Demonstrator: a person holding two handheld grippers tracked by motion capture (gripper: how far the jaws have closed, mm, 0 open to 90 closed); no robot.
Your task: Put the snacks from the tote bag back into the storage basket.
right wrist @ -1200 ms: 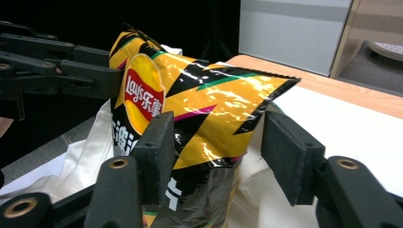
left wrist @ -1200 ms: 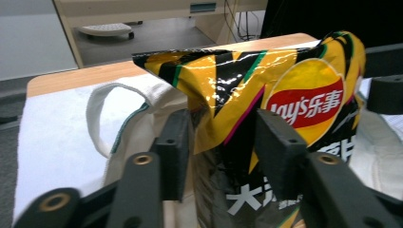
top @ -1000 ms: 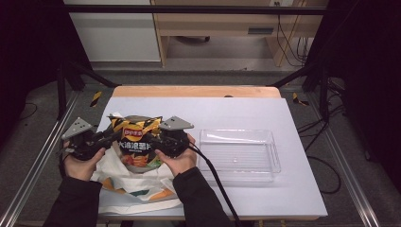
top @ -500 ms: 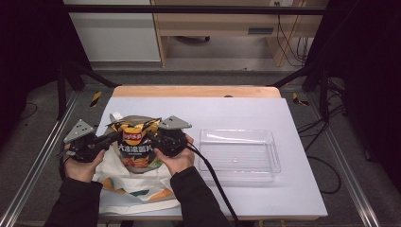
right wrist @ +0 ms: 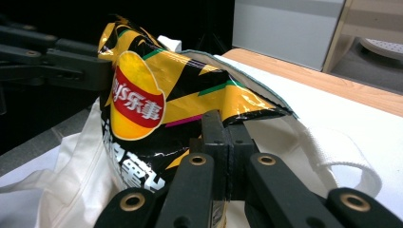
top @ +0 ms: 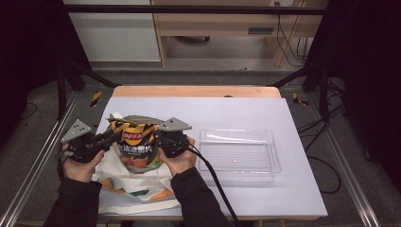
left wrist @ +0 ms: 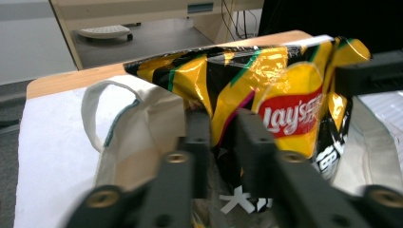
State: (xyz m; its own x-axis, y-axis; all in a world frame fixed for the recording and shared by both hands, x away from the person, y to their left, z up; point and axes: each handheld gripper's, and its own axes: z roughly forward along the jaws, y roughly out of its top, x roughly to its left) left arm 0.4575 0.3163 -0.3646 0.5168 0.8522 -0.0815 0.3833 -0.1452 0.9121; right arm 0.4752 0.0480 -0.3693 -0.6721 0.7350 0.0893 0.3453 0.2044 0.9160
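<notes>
A yellow and black Lay's chip bag (top: 137,144) stands upright in the mouth of a white tote bag (top: 127,187) on the table. My left gripper (top: 112,138) is at the bag's left side. In the left gripper view its jaws (left wrist: 223,121) have just been opening and stand a little apart, with the chip bag's (left wrist: 285,95) edge in the gap. My right gripper (top: 158,140) is at the right side. Its jaws (right wrist: 227,123) have just been closing and are pinched together on the chip bag's (right wrist: 142,95) lower edge.
A clear plastic tray (top: 246,158) lies to the right of the tote, beyond the right hand. The tote's handle (left wrist: 95,114) loops out on the white table top (top: 213,109). A black cable (top: 213,179) trails from the right gripper toward the front edge.
</notes>
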